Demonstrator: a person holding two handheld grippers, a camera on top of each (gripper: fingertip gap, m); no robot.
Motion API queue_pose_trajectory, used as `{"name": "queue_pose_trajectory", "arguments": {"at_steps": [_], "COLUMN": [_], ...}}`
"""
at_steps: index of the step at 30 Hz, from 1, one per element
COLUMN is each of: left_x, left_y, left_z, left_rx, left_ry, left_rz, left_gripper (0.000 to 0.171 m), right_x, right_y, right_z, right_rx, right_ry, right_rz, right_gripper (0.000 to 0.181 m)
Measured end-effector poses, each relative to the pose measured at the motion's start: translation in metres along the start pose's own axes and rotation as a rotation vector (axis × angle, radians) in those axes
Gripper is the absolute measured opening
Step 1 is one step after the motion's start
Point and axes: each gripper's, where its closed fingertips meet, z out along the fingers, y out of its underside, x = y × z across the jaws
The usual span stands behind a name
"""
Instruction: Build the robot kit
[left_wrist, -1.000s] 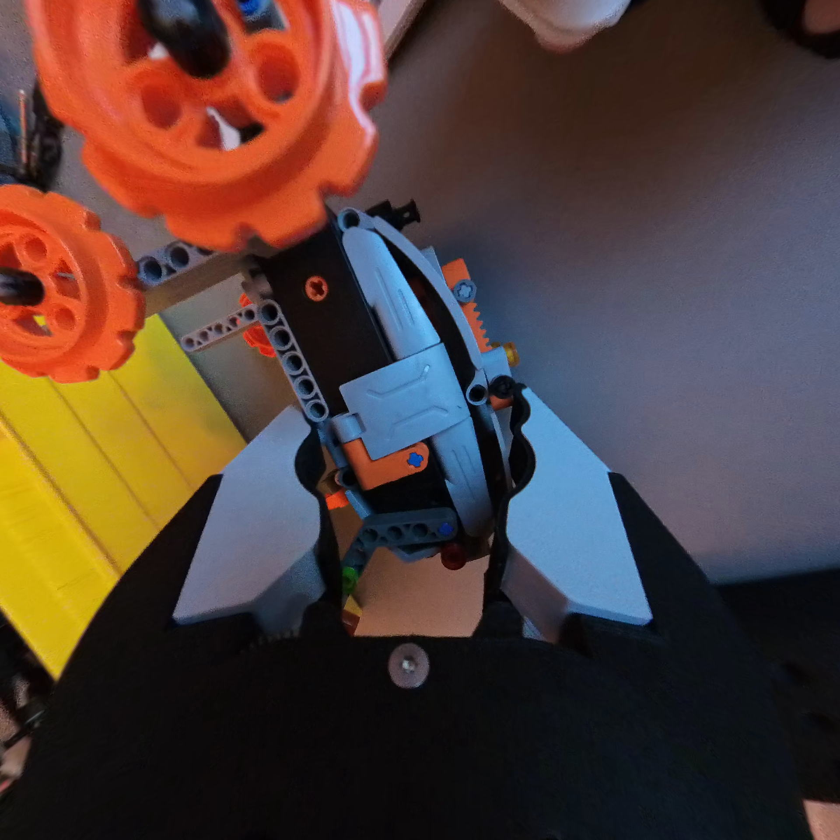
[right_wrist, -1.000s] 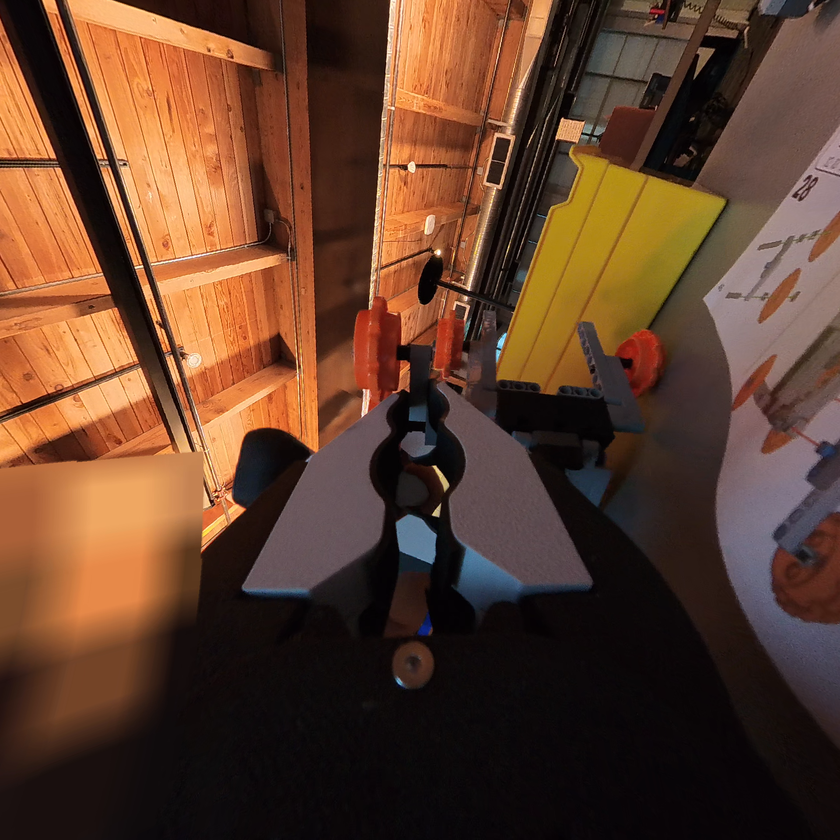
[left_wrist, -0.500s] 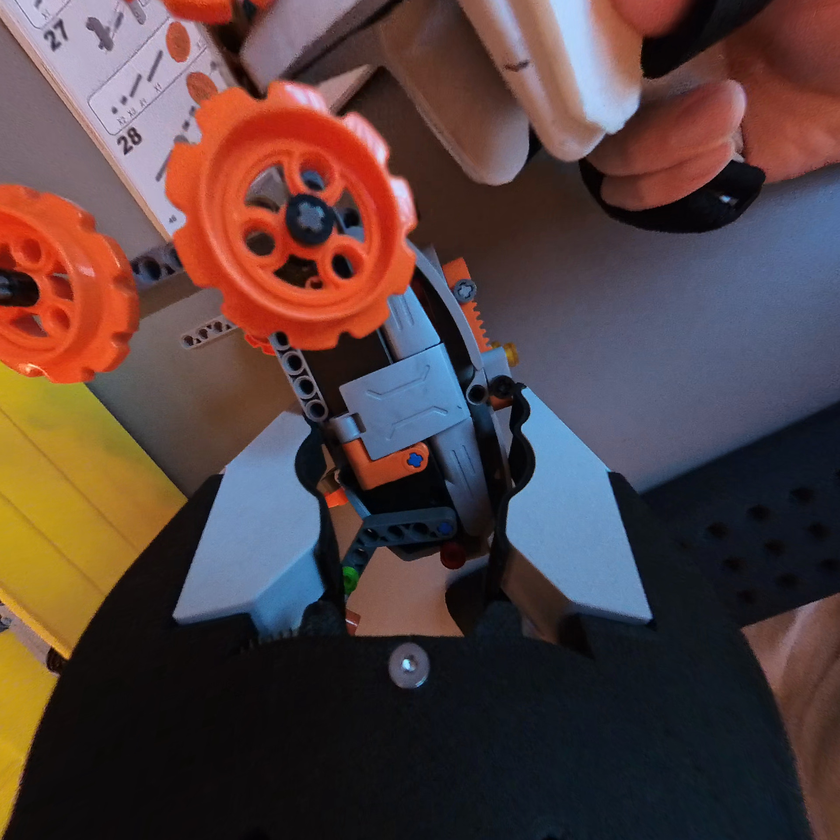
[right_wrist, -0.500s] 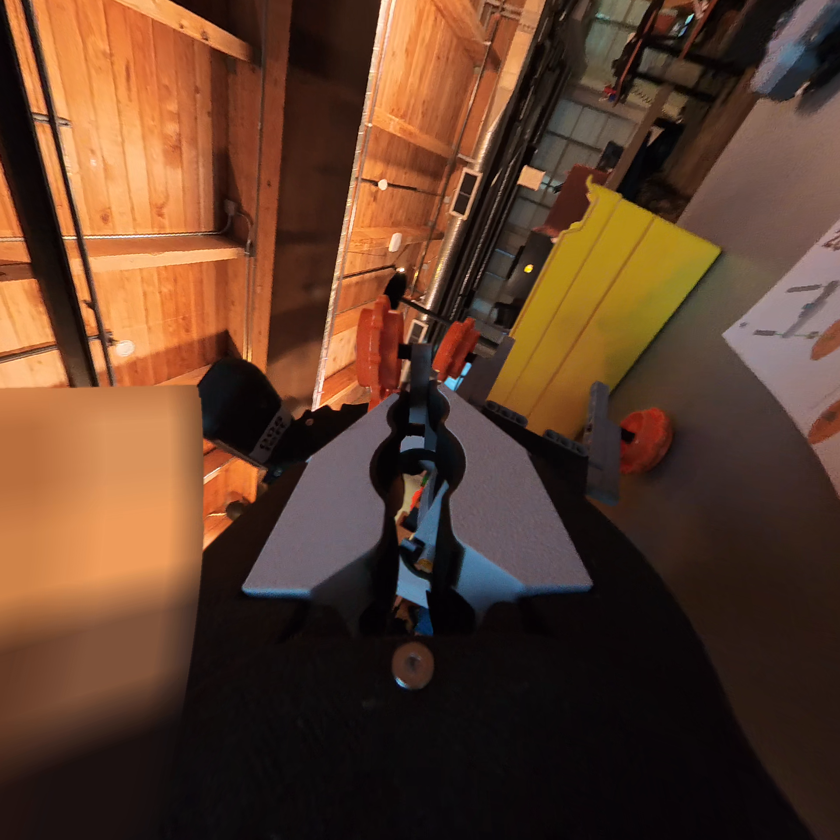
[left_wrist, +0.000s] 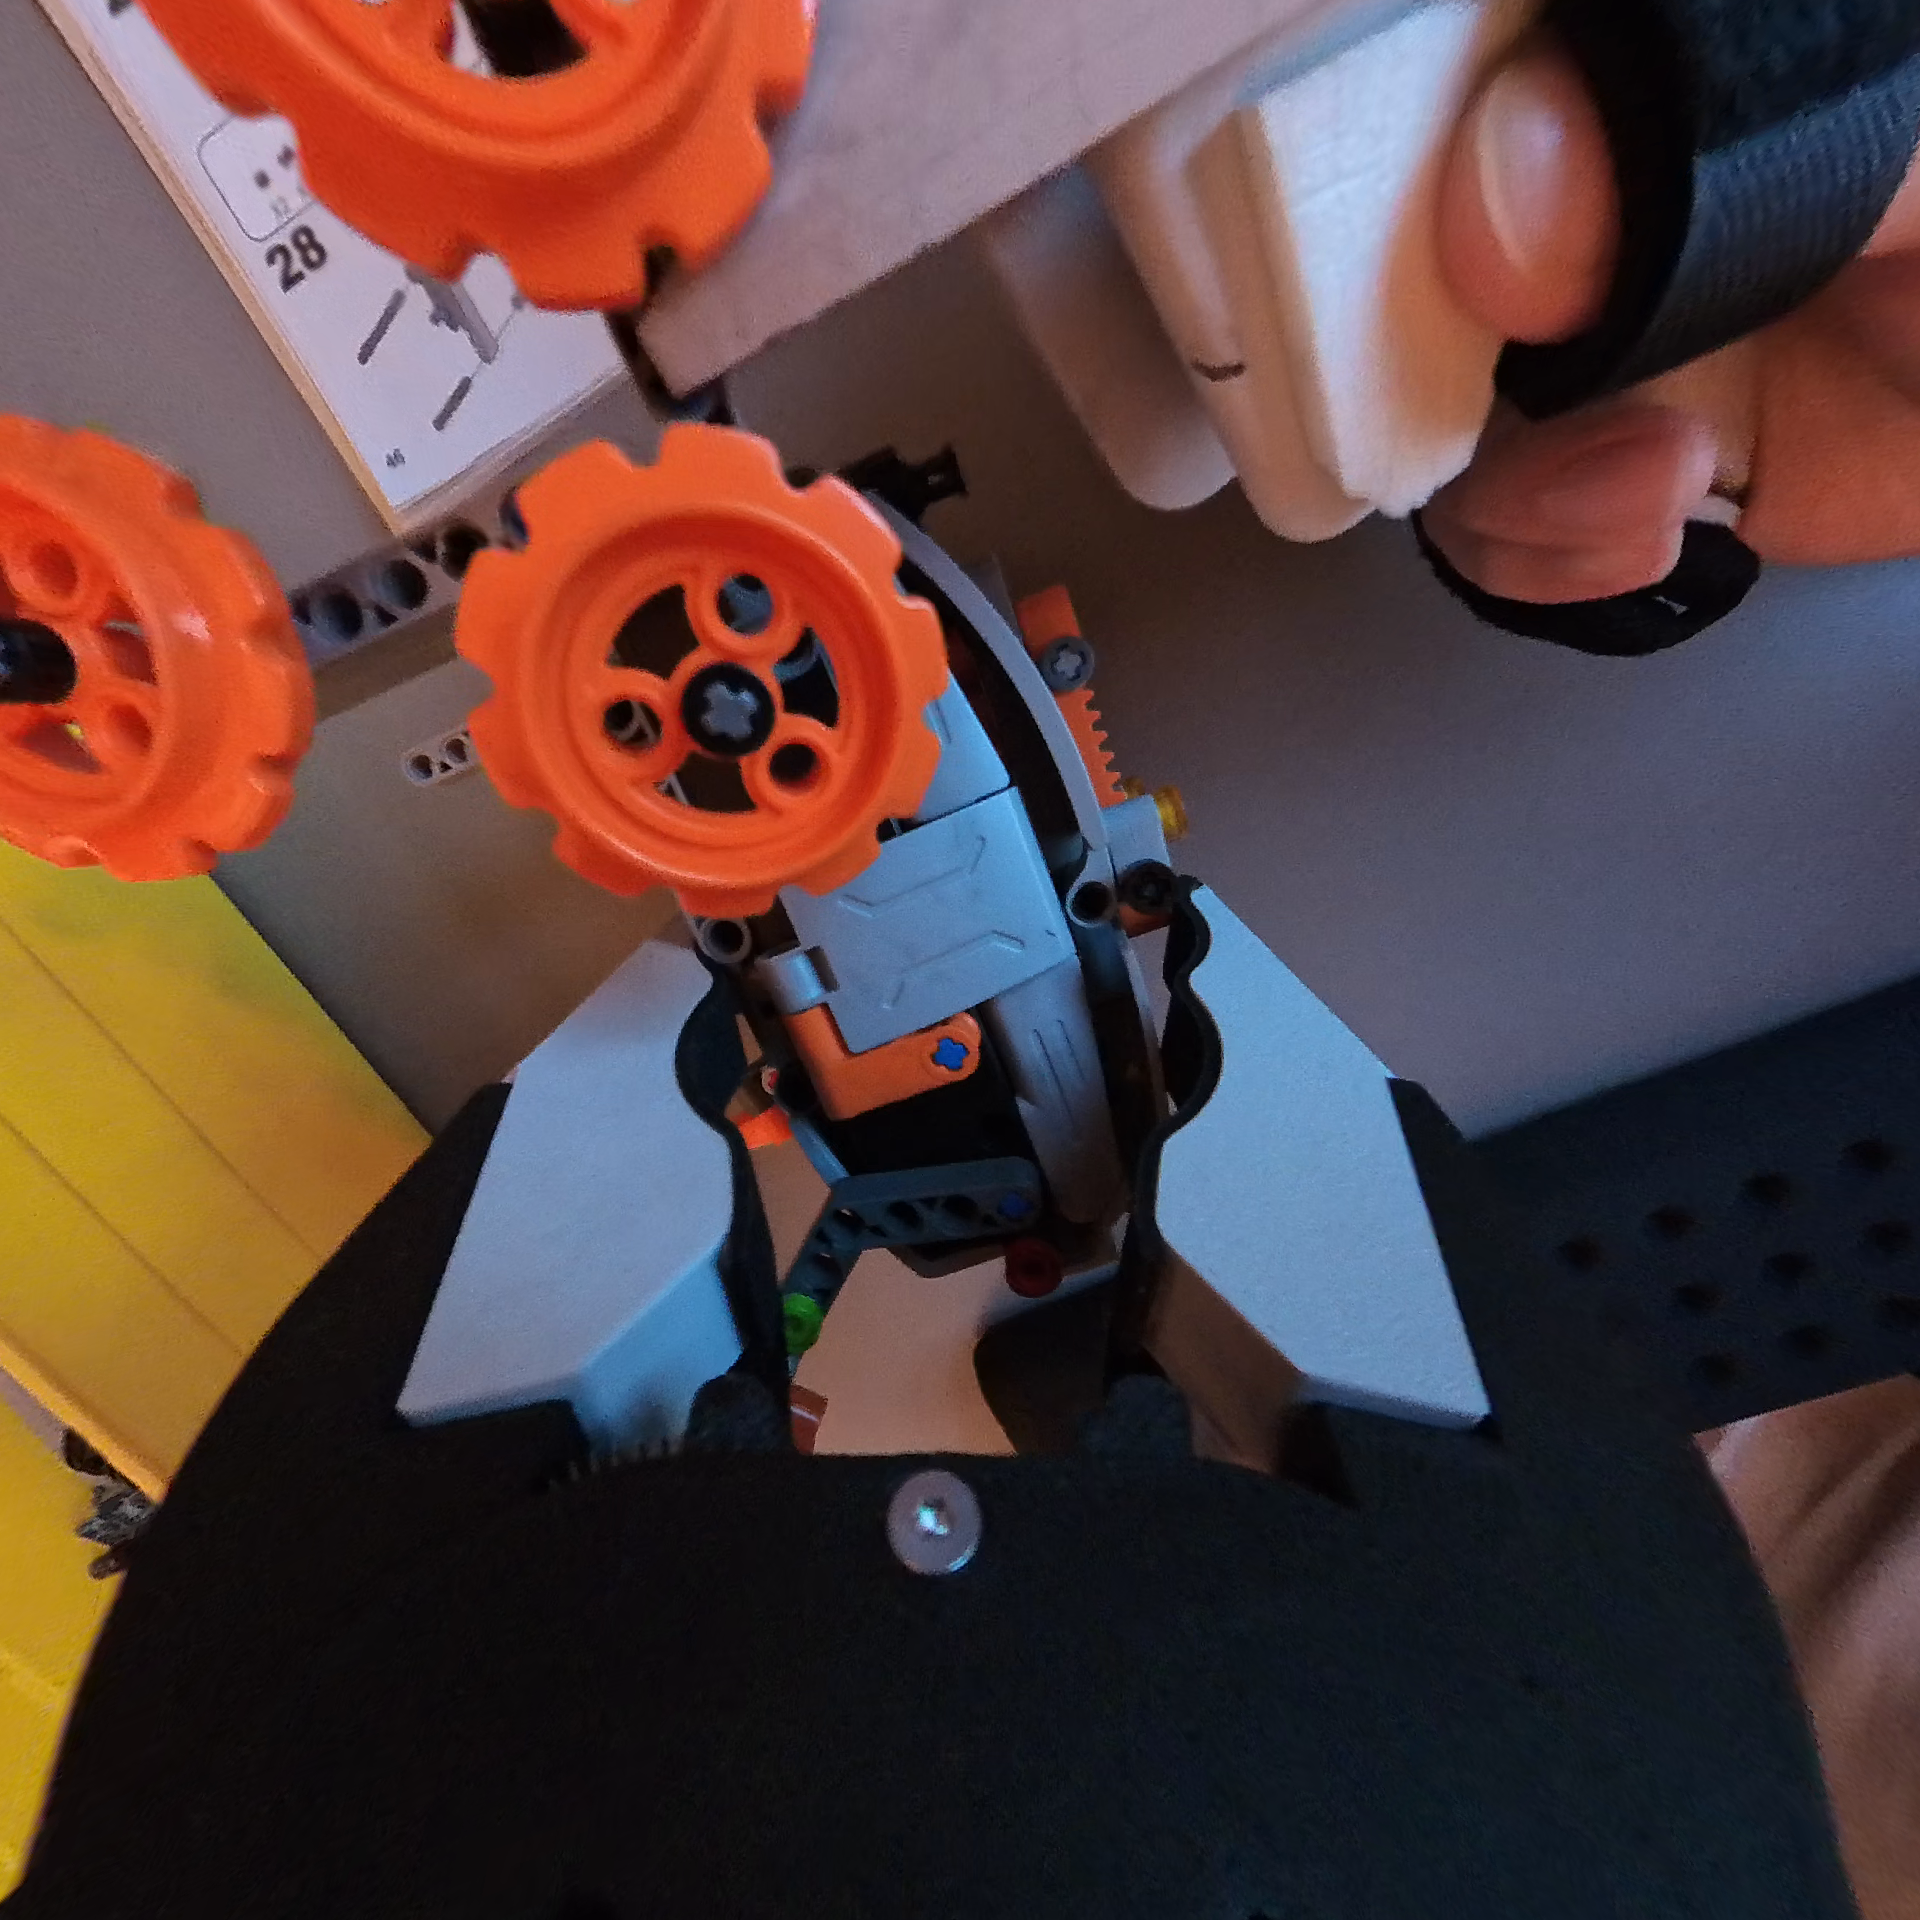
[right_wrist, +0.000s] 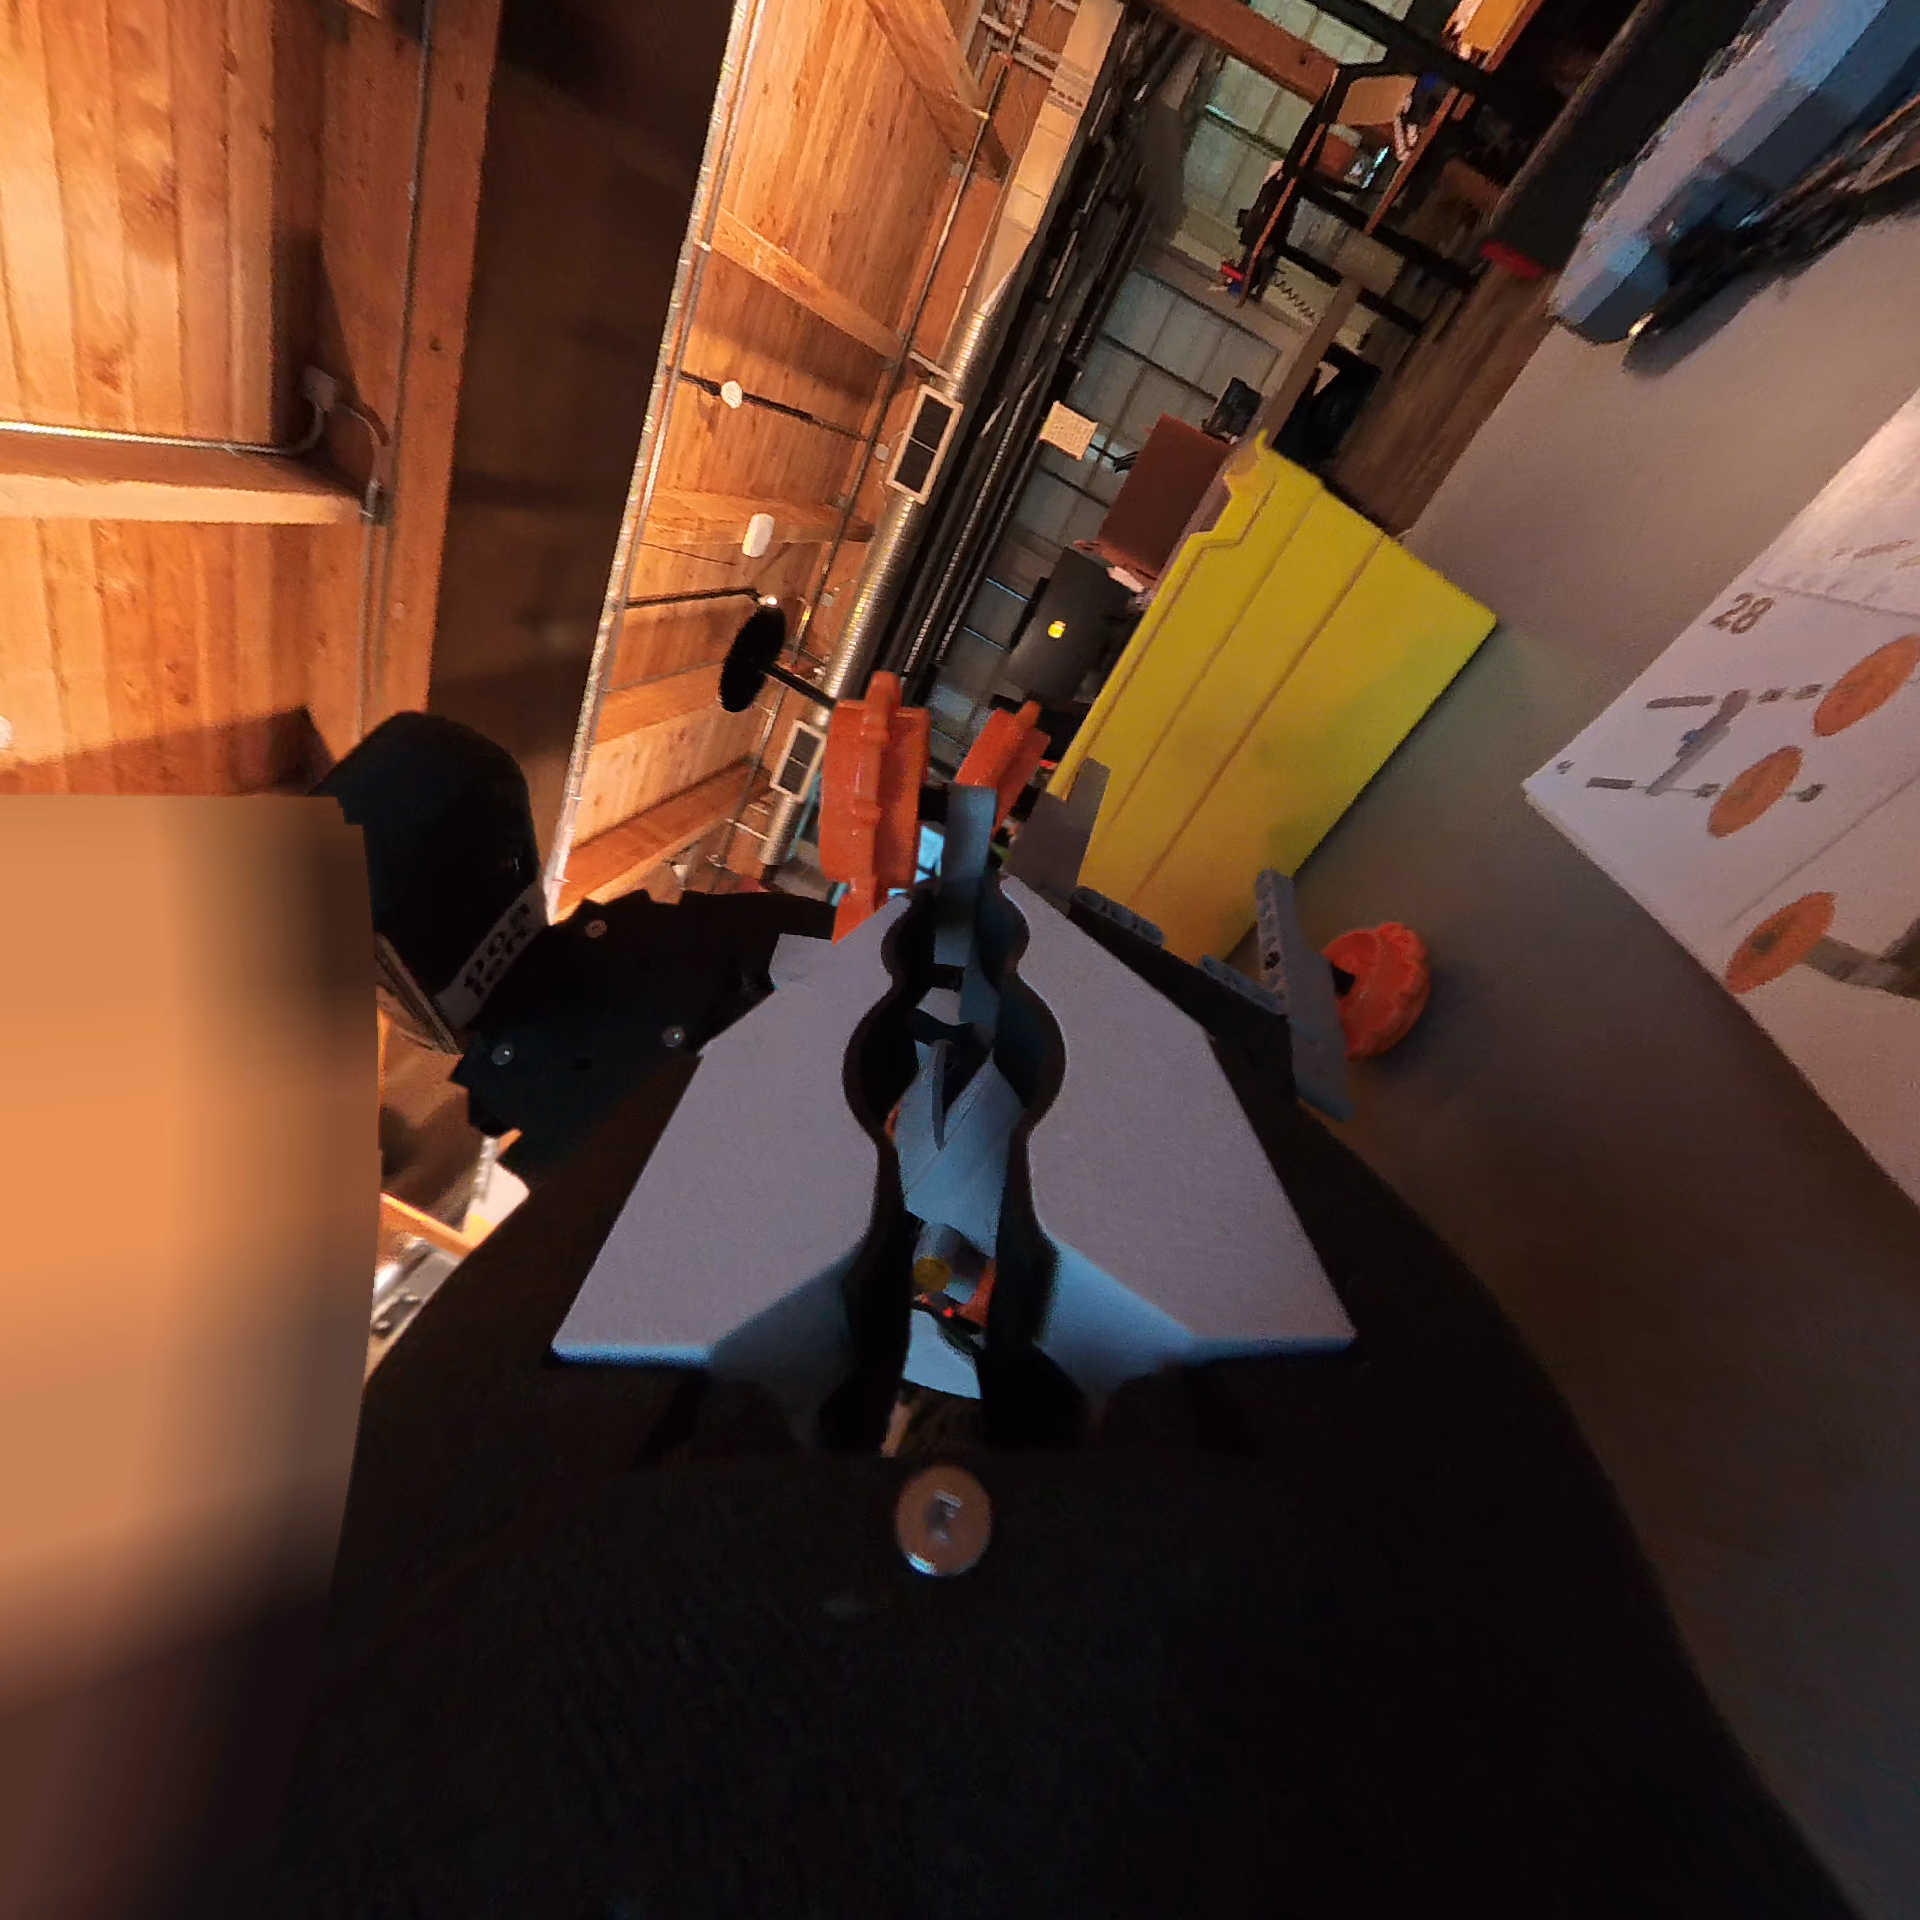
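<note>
- Yellow plastic board (left_wrist: 156, 1091) leans at far left on the grey surface (left_wrist: 1455, 831).
- Left claw (left_wrist: 940, 1049) grips a grey, black and orange brick-built model (left_wrist: 935, 966) with orange toothed wheels (left_wrist: 707, 675).
- Right claw (right_wrist: 951, 997), nearly closed, pinches the model's grey part (right_wrist: 971, 852).

Printed step numbers and small figures on the white instruction sheet (left_wrist: 416, 343), lettering on a grey strap (right_wrist: 499, 961), perhaps a label

Left gripper (left_wrist: 940, 1060) clamping brick model (left_wrist: 935, 956), orange wheels (left_wrist: 701, 675)
</note>
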Motion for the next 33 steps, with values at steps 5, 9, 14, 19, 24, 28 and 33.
{"name": "queue_pose_trajectory", "arguments": {"at_steps": [5,9,14,19,24,28,33], "left_x": [0.0,-0.001,-0.001,-0.004,-0.007,-0.006,-0.009], "left_y": [0.0,0.001,-0.001,0.002,0.007,0.007,0.008], "left_z": [0.001,0.003,0.003,0.004,0.013,0.02,0.021], "left_rx": [-0.012,-0.026,-0.004,-0.004,-0.024,0.012,0.026], "left_ry": [-0.004,-0.027,-0.014,-0.037,-0.153,-0.165,-0.182], "left_rz": [-0.013,-0.005,-0.027,-0.031,0.009,-0.018,-0.006], "left_gripper": [0.08,0.079,0.078,0.078,0.078,0.077,0.079], "right_x": [0.002,0.005,0.008,0.015,0.022,0.019,0.026], "right_y": [0.0,0.002,0.002,0.003,0.008,0.013,0.015], "right_z": [-0.002,-0.004,-0.007,-0.006,-0.01,-0.012,-0.013], "right_rx": [0.027,0.05,0.085,0.096,0.125,0.135,0.134], "right_ry": [0.014,0.016,-0.015,-0.032,-0.046,-0.019,0.013], "right_rz": [0.081,0.069,0.091,0.155,0.228,0.165,0.193], "right_gripper": [0.008,0.008,0.008,0.009,0.008,0.008,0.009]}}
